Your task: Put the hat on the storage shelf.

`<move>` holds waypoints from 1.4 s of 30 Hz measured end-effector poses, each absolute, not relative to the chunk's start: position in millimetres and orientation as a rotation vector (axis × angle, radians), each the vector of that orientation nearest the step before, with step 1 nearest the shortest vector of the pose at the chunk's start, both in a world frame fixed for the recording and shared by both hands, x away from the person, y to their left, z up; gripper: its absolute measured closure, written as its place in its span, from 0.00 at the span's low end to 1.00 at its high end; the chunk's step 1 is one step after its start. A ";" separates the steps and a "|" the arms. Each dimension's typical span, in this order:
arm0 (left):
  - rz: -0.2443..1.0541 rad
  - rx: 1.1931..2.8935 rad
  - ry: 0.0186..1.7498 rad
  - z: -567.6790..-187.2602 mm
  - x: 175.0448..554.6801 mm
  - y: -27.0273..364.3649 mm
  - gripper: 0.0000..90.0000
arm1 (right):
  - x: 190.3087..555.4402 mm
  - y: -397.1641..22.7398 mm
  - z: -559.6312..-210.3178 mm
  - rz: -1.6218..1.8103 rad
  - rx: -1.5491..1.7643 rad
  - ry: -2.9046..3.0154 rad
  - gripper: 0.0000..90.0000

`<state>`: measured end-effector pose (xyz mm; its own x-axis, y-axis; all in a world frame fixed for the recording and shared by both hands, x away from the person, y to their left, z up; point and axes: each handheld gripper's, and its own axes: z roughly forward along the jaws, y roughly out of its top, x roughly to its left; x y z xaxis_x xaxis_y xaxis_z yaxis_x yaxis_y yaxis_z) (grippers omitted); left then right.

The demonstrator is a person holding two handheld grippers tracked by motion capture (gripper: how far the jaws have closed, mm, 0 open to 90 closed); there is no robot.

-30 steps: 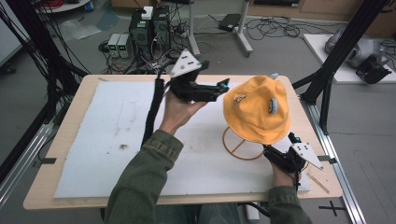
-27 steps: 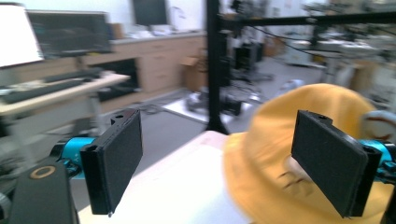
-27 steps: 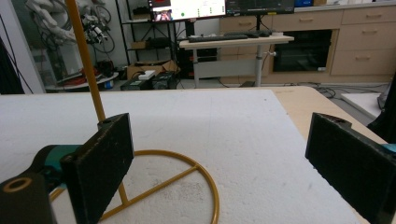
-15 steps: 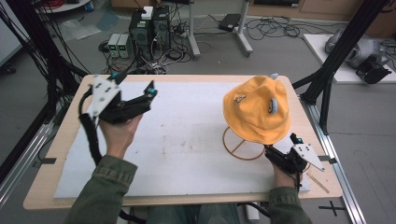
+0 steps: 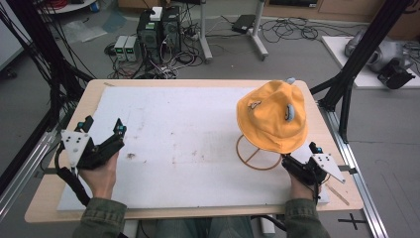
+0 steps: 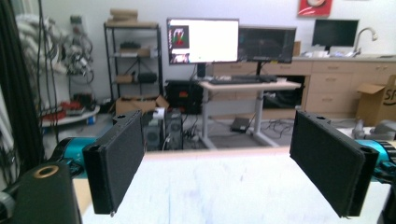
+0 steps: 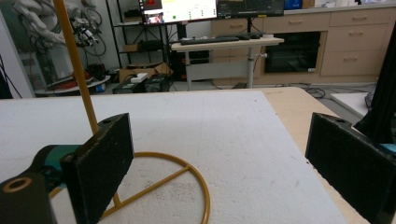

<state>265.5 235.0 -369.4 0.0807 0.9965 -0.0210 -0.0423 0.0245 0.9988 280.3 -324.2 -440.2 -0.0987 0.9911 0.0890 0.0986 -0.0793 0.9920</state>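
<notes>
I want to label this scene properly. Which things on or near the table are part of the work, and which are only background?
Part of the work:
- yellow hat
- gold wire stand under it
- left tongs, open, holding nothing
- right tongs, open, beside the stand's ring

Only background:
- white board over the table
- computer towers on the floor
- monitors
- cardboard box

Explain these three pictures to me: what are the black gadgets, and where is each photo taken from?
There is no robot: a person holds a hand-held clamp, called a gripper, in each hand. The high view looks down on a table covered by a white board. The left gripper sits at the left, the right gripper near the front right. The other two pictures come from small cameras riding on the grippers, looking out between their two black jaws. Both stand open and hold nothing. On the board stands a yellow wire stand with an orange hat hung on top; the right gripper view shows that stand's ring and pole up close.
</notes>
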 end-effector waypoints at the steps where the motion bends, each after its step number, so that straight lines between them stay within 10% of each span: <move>1: 1.141 1.203 1.148 -378.0 265.6 236.1 0.20 | 280.2 -324.5 -440.3 1.303 1.292 1.314 0.08; 42: 1.164 1.239 1.242 -423.1 260.8 243.6 0.21 | 276.2 -325.9 -441.5 1.308 1.304 1.322 0.08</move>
